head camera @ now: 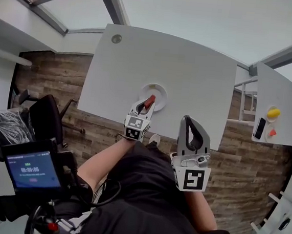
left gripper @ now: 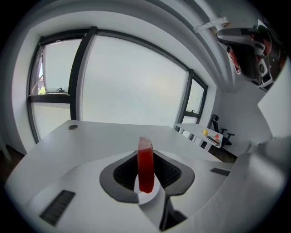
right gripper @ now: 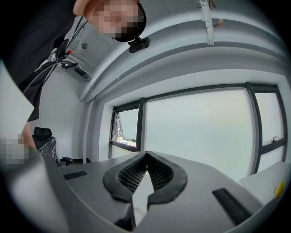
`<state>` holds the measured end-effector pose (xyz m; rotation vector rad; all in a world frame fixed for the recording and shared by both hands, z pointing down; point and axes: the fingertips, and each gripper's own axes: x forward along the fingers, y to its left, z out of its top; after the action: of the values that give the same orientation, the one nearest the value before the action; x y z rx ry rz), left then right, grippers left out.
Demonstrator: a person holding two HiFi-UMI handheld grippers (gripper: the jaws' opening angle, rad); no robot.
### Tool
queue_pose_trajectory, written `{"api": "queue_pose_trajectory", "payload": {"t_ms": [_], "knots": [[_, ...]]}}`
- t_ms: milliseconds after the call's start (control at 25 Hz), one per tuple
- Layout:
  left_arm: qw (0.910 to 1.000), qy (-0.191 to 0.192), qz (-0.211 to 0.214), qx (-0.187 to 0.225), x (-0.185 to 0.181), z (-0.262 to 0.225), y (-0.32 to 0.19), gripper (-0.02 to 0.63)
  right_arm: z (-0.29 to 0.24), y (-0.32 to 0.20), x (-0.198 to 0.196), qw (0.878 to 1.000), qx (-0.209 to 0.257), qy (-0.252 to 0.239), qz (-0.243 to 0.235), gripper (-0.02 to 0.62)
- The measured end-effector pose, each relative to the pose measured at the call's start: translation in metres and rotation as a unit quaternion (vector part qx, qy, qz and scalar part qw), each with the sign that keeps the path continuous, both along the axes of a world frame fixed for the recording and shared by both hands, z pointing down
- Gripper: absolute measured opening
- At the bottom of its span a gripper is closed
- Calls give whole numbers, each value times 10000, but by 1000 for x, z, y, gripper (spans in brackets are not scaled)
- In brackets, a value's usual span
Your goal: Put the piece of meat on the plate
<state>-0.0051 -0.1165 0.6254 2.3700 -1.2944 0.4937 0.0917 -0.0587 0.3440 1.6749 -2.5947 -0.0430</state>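
A red slab of meat (left gripper: 145, 164) with a pale fatty top edge stands on edge between the jaws of my left gripper (left gripper: 146, 169), which is shut on it. From the head view the left gripper (head camera: 145, 104) holds the meat (head camera: 149, 101) over the near rim of a white round plate (head camera: 160, 95) on the white table (head camera: 166, 64). My right gripper (head camera: 190, 127) hangs in the air in front of the table's near edge. Its jaws meet at the tips with nothing between them in the right gripper view (right gripper: 146, 167).
A grey round cable port (head camera: 116, 38) sits at the table's far left corner. A second white table (head camera: 278, 108) on the right carries a yellow fruit (head camera: 273, 113), a red wedge (head camera: 272, 133) and a black phone (head camera: 259, 128). A black chair (head camera: 43, 117) stands to the left.
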Motion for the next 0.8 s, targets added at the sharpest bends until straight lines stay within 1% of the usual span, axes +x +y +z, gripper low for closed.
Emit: {"api": "queue_pose_trajectory", "payload": {"t_ms": [160, 280, 400, 520, 560, 680, 800], "knots": [[9998, -169, -45, -42, -3, 4, -4, 94, 9, 2, -6, 9998, -152, -83, -41, 5], [9999, -90, -48, -31, 0, 9, -7, 94, 13, 2, -13, 9996, -206, -131, -120, 5], [9998, -154, -60, -89, -2, 21, -8, 94, 24, -1, -18, 9990, -368, -201, -173, 5], [9991, -288, -154, -267, -5, 30, -4, 94, 32, -2, -21, 9980, -549, -251, -172, 5], [9990, -278, -160, -303, -5, 33, -2, 94, 33, -1, -22, 9979, -580, -241, -170, 5], [9986, -299, -89, -430, -2, 50, -3, 94, 40, -4, -25, 9973, -674, -240, -184, 5], [9975, -324, 27, -633, 7, 79, -17, 94, 57, -23, -24, 9963, -788, -233, -239, 5]]}}
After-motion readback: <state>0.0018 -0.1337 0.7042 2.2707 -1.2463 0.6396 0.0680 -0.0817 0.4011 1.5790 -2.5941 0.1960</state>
